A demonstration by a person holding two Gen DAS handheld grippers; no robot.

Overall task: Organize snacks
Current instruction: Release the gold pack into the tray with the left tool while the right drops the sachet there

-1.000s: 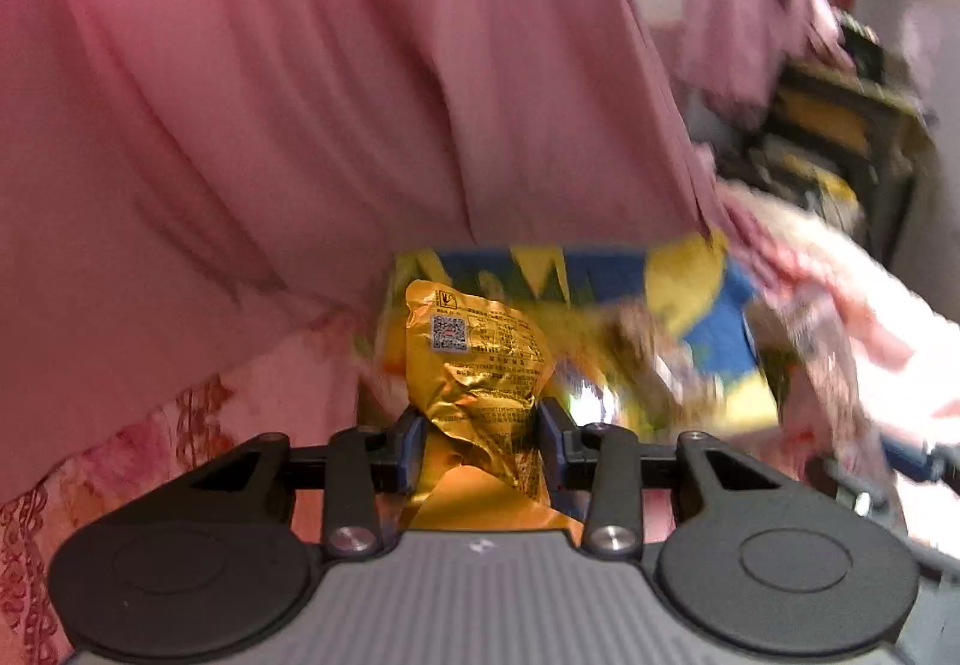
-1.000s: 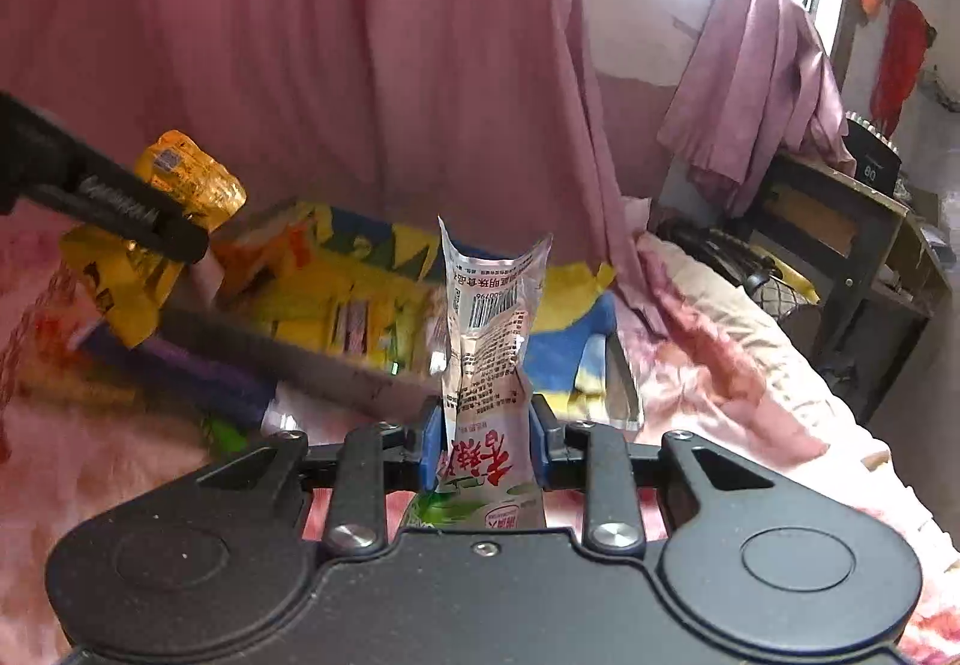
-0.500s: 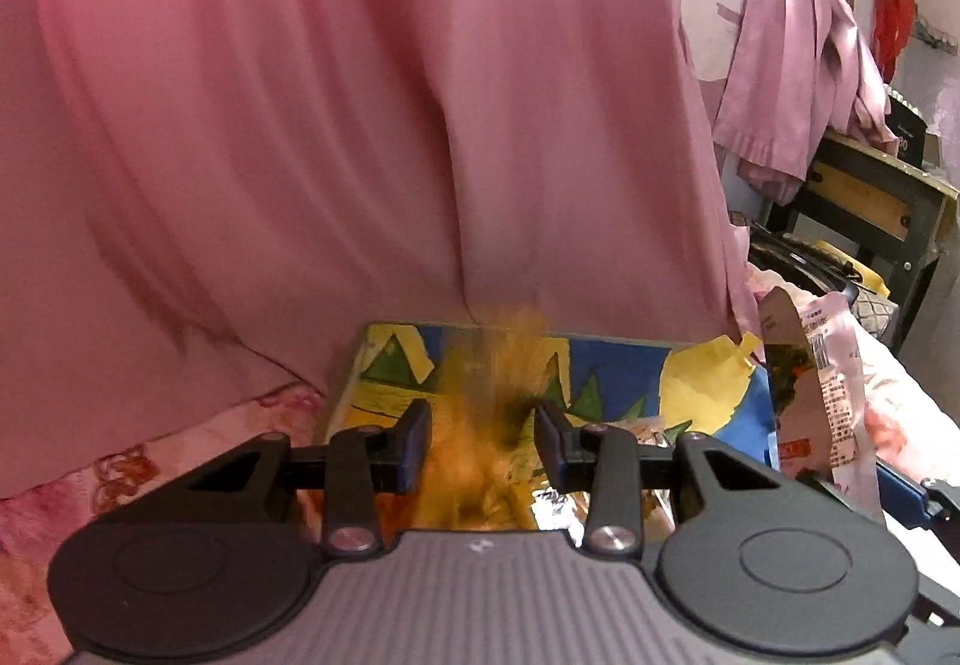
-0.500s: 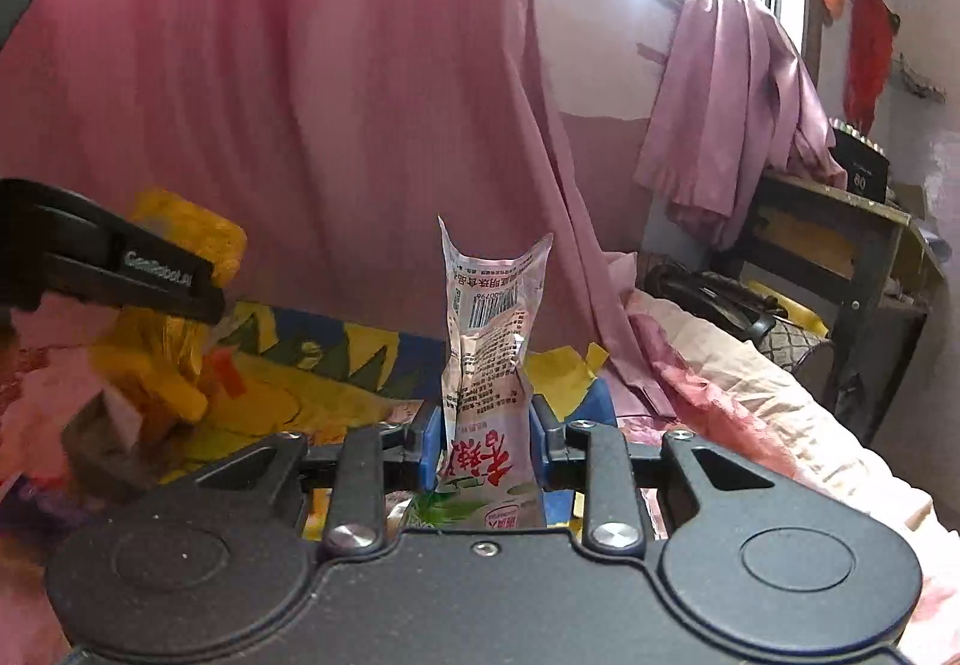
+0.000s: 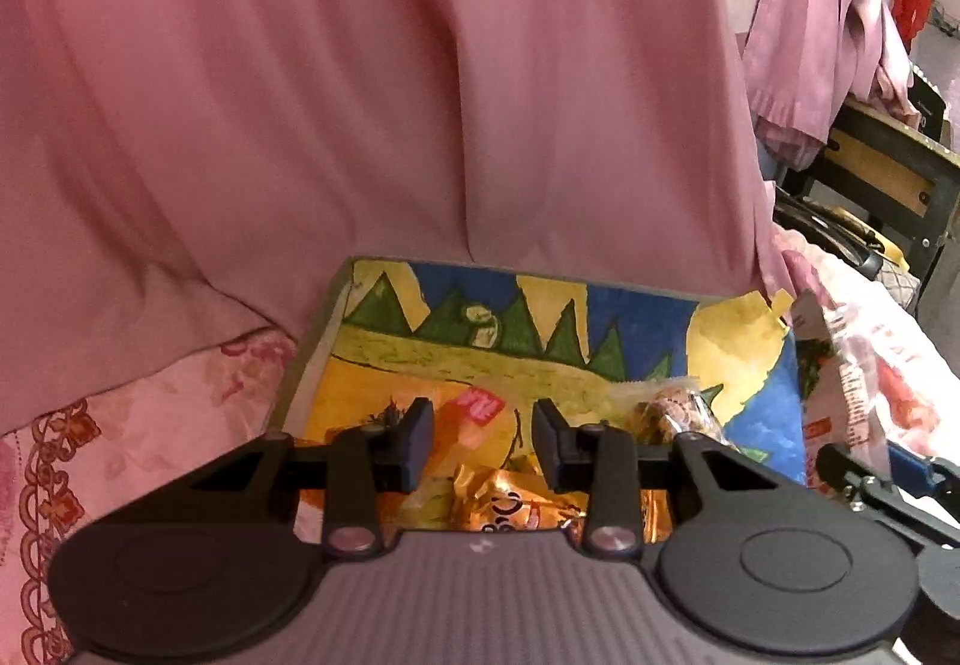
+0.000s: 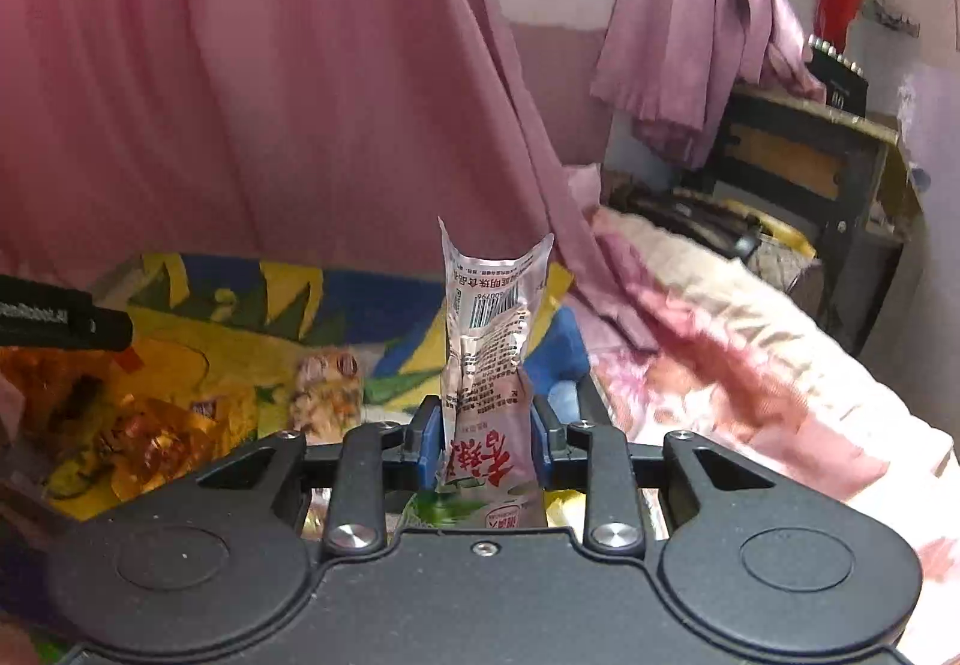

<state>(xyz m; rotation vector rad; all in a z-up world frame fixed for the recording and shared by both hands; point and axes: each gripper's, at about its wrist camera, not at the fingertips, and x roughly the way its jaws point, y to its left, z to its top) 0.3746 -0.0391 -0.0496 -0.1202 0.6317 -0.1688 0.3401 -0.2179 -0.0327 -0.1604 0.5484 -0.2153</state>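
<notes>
your left gripper (image 5: 483,446) jaws apart over the painted box (image 5: 540,341), gold packet (image 5: 510,503) lying inside it, right gripper (image 6: 480,446) clamped on an upright pink pouch (image 6: 489,341)

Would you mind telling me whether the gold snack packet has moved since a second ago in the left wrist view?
Yes. The gold snack packet, earlier upright between the left gripper jaws, now lies lower, inside the painted box, below the jaws.
</notes>
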